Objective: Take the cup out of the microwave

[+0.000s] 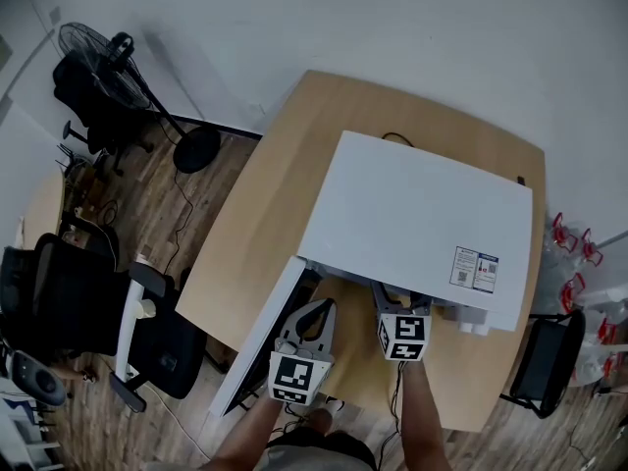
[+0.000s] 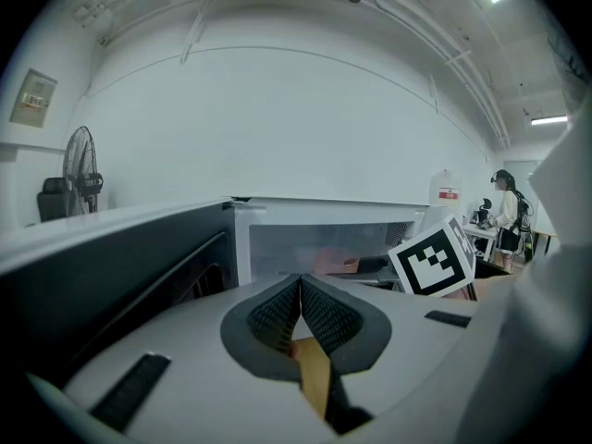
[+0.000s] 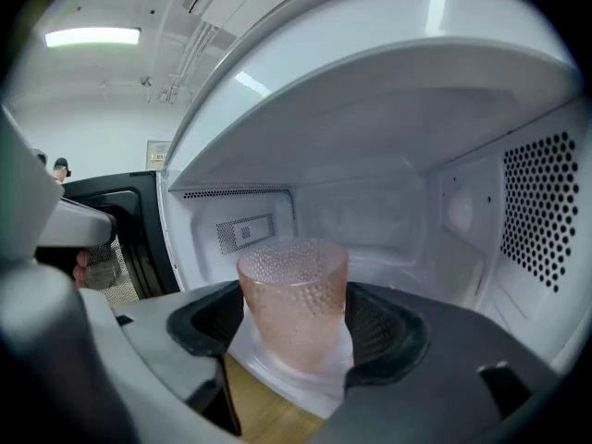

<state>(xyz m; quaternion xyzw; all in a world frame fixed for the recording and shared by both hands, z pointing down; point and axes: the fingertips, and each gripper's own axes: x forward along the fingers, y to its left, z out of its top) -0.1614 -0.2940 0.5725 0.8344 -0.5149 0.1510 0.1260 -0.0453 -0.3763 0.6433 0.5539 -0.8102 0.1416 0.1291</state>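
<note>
While reaching into the open microwave [image 1: 422, 214] on the table [image 1: 294, 155], straddles the pink dimpled cup [image 3: 292, 294] with the right hand-held gripper [image 3: 298, 340]: jaws spread wide to either side, pads seemingly not pressing yet, nothing actually held. Leaves the cup upright on the white cavity floor, near the front opening and well clear of the far wall. Holds the left hand-held gripper [image 2: 301, 313] out in front, near the swung-open door [image 1: 260, 337] at the left, jaws pressed together on nothing.

Risky from here, judging by the layout:
- Closing off-centre and tipping the cup, or skidding it across the smooth floor.
- Squeezing the tapered, bumpy wall too lightly and losing it on the lift.
- Raising too far and knocking the rim against the cavity roof.
- Pulling out crooked and clipping the door frame or the left hand-held gripper close by.

Worth squaring the pads on the cup's middle, closing gently, lifting only slightly, then drawing straight back toward the near edge.
</note>
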